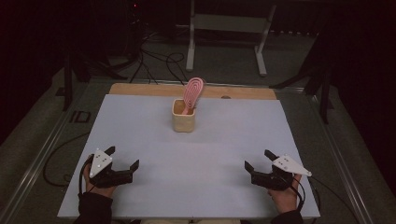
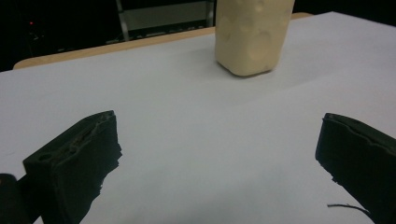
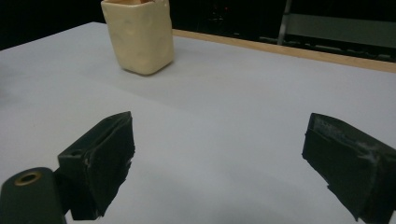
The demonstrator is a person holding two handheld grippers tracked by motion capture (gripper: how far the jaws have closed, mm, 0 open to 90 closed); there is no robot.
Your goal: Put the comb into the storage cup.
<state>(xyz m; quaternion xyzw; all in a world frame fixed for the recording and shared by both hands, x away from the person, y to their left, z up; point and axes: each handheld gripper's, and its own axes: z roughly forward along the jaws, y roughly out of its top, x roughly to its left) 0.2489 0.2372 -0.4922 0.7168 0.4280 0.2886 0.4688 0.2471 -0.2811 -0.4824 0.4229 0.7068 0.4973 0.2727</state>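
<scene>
High view: cream cup [image 1: 183, 119] holding pink brush [image 1: 192, 92], upright near the table's [image 1: 140, 126] far edge; left gripper [image 1: 123, 158] and right gripper [image 1: 258, 160], jaws spread and empty, well short of the cup.

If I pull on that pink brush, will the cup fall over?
Maybe. The pink brush leans in the cream cup and sticks up well above its rim, so a sideways tug could tip the cup. The cup looks small and probably light, yet it is squat, so a straight-up lift should be safer.
</scene>
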